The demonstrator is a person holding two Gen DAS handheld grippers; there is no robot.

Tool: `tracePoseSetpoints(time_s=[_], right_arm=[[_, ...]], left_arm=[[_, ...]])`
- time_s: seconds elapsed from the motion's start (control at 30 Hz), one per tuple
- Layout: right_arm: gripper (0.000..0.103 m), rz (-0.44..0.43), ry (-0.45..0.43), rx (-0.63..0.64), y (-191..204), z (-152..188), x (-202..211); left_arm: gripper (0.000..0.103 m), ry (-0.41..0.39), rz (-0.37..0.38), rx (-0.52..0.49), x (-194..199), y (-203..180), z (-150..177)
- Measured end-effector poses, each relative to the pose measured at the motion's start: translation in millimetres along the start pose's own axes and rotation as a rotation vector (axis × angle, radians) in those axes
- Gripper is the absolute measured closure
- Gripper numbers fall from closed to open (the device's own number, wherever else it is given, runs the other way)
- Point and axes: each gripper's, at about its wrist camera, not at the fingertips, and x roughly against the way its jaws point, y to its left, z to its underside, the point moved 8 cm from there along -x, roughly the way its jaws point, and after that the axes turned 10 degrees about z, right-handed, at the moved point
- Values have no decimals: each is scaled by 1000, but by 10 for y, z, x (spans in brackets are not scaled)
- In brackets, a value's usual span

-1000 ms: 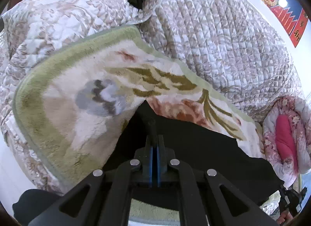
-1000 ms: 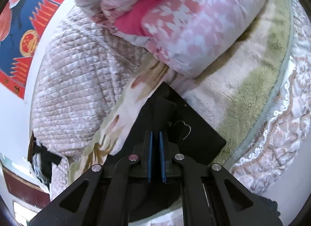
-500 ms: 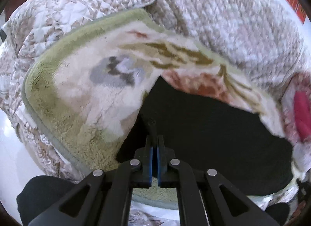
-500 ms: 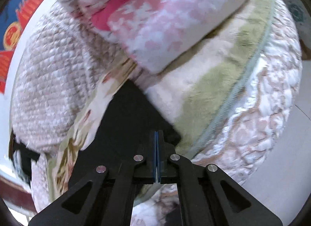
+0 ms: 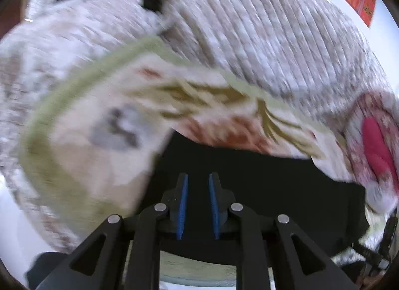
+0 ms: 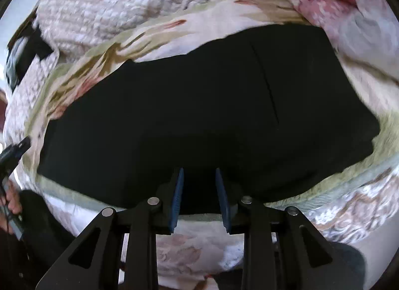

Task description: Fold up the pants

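Your left gripper (image 5: 197, 205) has its blue pads spread apart with nothing between them, and it hangs over the left end of the black pants (image 6: 199, 105). Your right gripper (image 6: 199, 197) is the same: pads parted, empty, above the near edge of the cloth. The pants lie flat as a wide dark band on the floral fleece blanket (image 5: 99, 120), and they look already doubled lengthwise, though the black fabric hides most seams. A quilted bedspread (image 5: 261, 40) lies beyond the blanket, and a pink duvet (image 6: 336, 3) lies just beside the right end of the pants.

The cloth seems soft, light and limp, so it will sag and drag if you lift only one point. I think it is best to pinch both layers at the corners of one short end, one gripper at each corner. The fleece under it probably grips the fabric, so lift it clear rather than slide it.
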Motion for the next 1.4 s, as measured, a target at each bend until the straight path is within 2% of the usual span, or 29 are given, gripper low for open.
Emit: tracePoseSetpoints(time_s=[0.1,0.27,0.37,0.4,0.43,0.47,0.5,0.53,0.57,0.67,0.73,0.83,0.93,1.0,1.07,1.23,1.4], right_arm=[[76,-15,-86,-4,1,-164,148],[76,19,-189,1,-83,-595,160],[76,48,-209,-23,-213,-798,18],[76,123,-183,-53,-369,-831,-107],[78,131,-173,-98,-494,-842,-169],[78,74,-185,-155,-543,-875,-173],[78,52,-211,-208,-615,-902,-129],[77,79,-229,-214,-654,-917,-96],[76,111,-253,-206,-664,-942,-60],[76,52,-248,-175,-481,-996,-56],[76,25,-247,-93,-234,-994,-82],[61,-25,-233,0,103,-975,-174],[61,-59,-200,74,402,-996,-362],[61,-27,-175,119,507,-1010,-532],[61,15,-147,120,485,-1021,-662],[61,-22,-198,140,601,-948,-368],[61,-28,-217,220,776,-599,-172]], left_arm=[[84,65,79,-28,-253,-227,114],[84,125,150,-126,-665,-661,135],[84,129,123,-169,-880,-725,84],[84,129,98,-184,-943,-689,81],[83,135,63,-183,-1015,-619,81],[83,127,60,-170,-1038,-567,64],[82,115,63,-162,-1018,-529,38],[79,108,54,-160,-1004,-492,21],[69,99,39,-157,-996,-442,8],[66,82,44,-137,-1017,-388,-16],[66,75,30,-152,-1010,-420,-24],[67,61,55,-173,-954,-533,-37],[66,68,68,-209,-989,-663,-31],[65,87,74,-233,-1072,-720,-15],[65,88,23,-265,-1144,-712,-27],[65,90,3,-242,-997,-689,-51],[65,83,0,-254,-785,-728,67]])
